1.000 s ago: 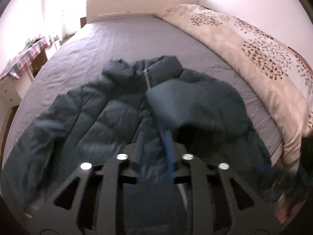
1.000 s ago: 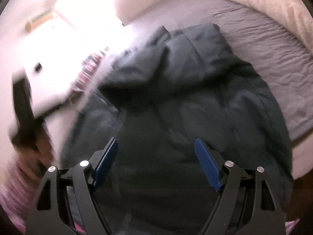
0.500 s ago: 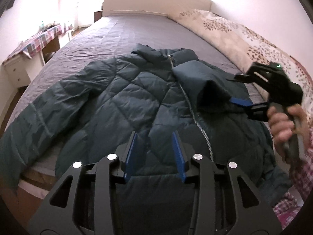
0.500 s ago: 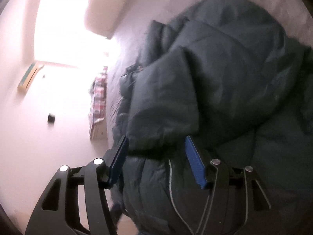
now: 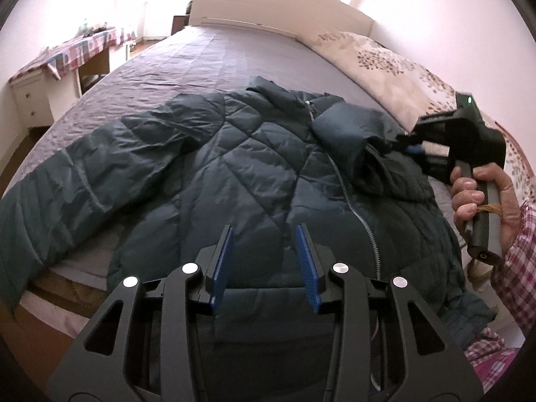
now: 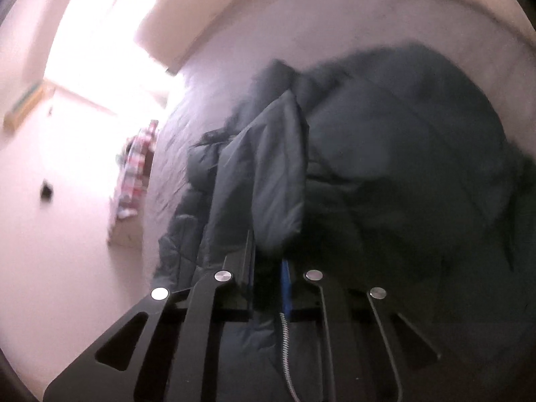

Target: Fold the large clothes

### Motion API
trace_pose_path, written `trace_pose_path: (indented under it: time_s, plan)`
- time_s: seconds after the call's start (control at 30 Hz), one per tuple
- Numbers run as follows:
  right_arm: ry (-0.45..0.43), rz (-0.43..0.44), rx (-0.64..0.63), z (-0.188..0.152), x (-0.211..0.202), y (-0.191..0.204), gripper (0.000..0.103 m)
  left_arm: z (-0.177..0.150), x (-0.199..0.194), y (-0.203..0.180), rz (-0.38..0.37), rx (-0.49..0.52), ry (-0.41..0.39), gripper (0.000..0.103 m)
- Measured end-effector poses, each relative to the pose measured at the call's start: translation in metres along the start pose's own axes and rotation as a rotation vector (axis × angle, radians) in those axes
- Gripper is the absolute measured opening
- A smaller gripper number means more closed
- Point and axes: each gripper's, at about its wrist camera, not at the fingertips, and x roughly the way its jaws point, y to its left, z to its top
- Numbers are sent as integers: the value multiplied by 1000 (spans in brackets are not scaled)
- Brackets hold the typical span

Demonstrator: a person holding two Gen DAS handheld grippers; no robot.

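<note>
Nearest me, my left gripper [image 5: 264,264] hangs over the jacket's hem, blue pads apart with nothing between them, touching nothing. It was nearly closed a second ago and has since spread, so this side is free for the next grab.

The jacket [image 5: 254,174] lies face up across the foot of the bed [image 5: 201,57], zipper done up, its left-hand sleeve stretched out flat toward the bed edge.

Farther right, my right gripper [image 5: 413,149] has come in from hovering wide open and is now clamped on the folded-over sleeve [image 5: 351,127]. In the right wrist view the pads sit almost together with dark fabric pinched between them [image 6: 268,268], though the frame is blurred. That sleeve is already lying across the chest, so I judge the first fold is in progress, not finished; the other sleeve is untouched.

Beyond are the floral quilt [image 5: 385,67] and the headboard [image 5: 268,10].
</note>
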Motion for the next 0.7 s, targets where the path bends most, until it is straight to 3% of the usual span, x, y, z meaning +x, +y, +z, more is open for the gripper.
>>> trace_pose_path:
  time_s: [0.17,0.27,0.33,0.37,0.43,0.7]
  plan:
    - [13,30,-258,-12,14,71,13,-2,-3,16,6,-31,-13,38]
    - [101,61,-382,-31,37,115,14,-3,-5,26,14,-52,-17,38]
    - [147,67,-423,-42,49,130,24,-3,-6,33,23,-66,-19,38]
    - [156,77,-434,-45,53,135,37,-4,-6,36,27,-73,-19,38]
    - [150,87,-444,-52,54,137,50,-4,-7,42,36,-86,-21,40]
    - [139,60,-467,-52,46,118,50,-5,-1,50,52,-105,-3,42]
